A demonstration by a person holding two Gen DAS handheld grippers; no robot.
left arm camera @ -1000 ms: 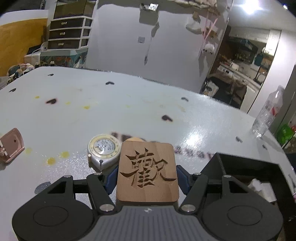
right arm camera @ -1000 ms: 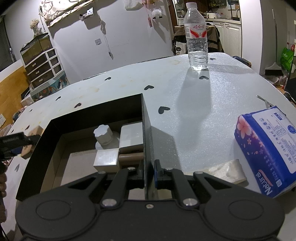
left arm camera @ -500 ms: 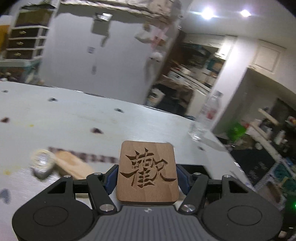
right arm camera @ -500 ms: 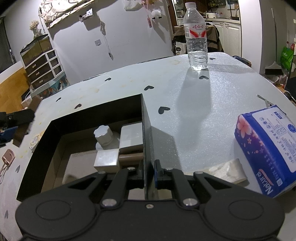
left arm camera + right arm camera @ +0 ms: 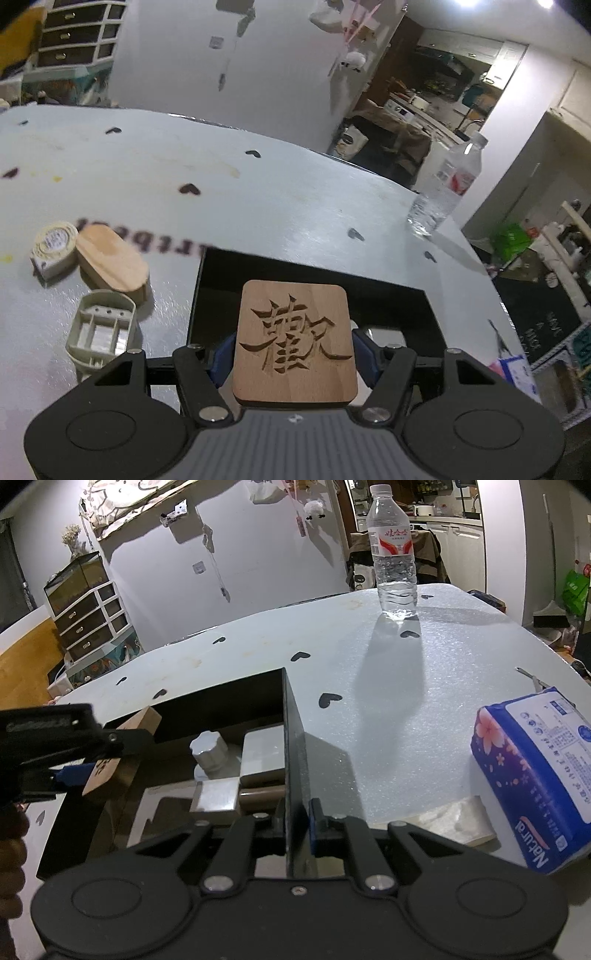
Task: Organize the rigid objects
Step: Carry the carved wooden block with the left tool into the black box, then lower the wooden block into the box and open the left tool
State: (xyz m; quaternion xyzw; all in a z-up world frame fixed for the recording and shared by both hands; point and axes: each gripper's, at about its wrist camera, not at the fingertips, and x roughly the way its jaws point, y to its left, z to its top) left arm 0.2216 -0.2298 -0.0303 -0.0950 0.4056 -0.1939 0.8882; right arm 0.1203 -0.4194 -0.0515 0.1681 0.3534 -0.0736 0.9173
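Observation:
My left gripper (image 5: 293, 354) is shut on a square wooden coaster (image 5: 294, 341) carved with a Chinese character and holds it above the left part of the black box (image 5: 207, 280). In the right wrist view the coaster (image 5: 142, 719) and left gripper (image 5: 88, 757) hang over the box's left side. My right gripper (image 5: 295, 821) is shut on the box's right wall (image 5: 293, 753). Inside the box lie a white knob (image 5: 208, 751), a white block (image 5: 264, 751) and a silver block (image 5: 218, 797).
On the table left of the box lie a tape measure (image 5: 55, 245), an oval wooden piece (image 5: 112, 264) and a grey plastic shell (image 5: 101, 328). A water bottle (image 5: 393, 550) stands at the back. A blue tissue pack (image 5: 535, 771) and a flat packet (image 5: 443, 821) lie at the right.
My left gripper has carried the coaster to the right, from above the tape measure to over the black box. My right gripper has kept its hold on the box wall.

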